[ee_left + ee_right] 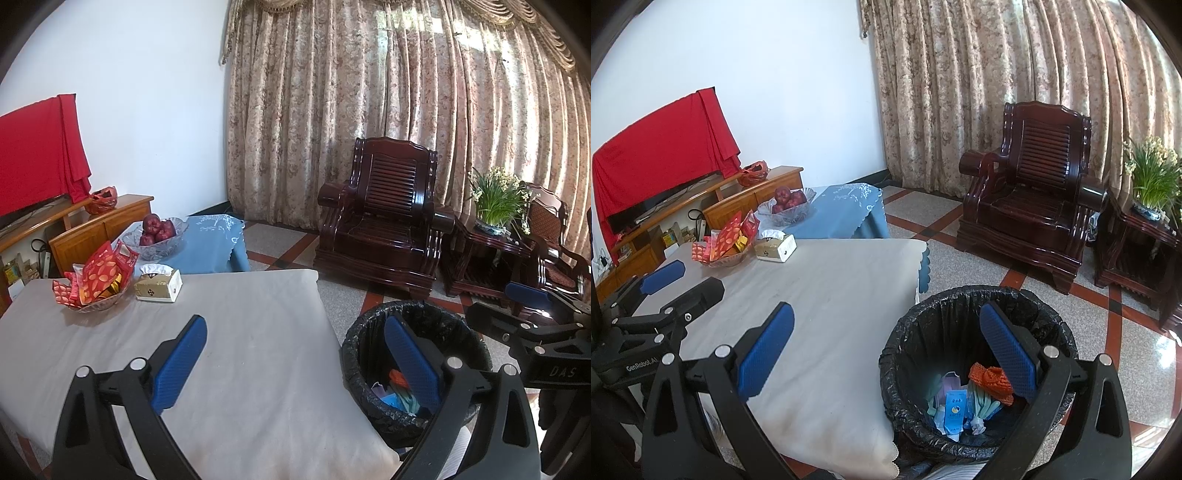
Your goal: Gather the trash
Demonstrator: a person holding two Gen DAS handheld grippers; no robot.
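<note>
Trash (964, 398) in bin (905, 332) partly hidden behind right gripper (886, 350); both jaws released, empty.

Desk (827, 295) had grey cloth; snack bowl (726, 254) and tissue box (775, 249) sat at far edge. Lined bin (979, 365) stood on tiled floor (960, 258) beside it.

The left black two-finger gripper with blue textured pads (295, 362) is hanging level with its fingers spread wide and nothing between them, its left pad (179, 363) and right pad angling outward from each other. The right black gripper with matching blue pads (886, 350) is sitting just beside it, equally wide apart and holding nothing. Each is appearing at the edge of the other's view: the right gripper's blue-tipped finger (526, 293) on the right side, the left gripper's finger (663, 277) on the left side
</note>
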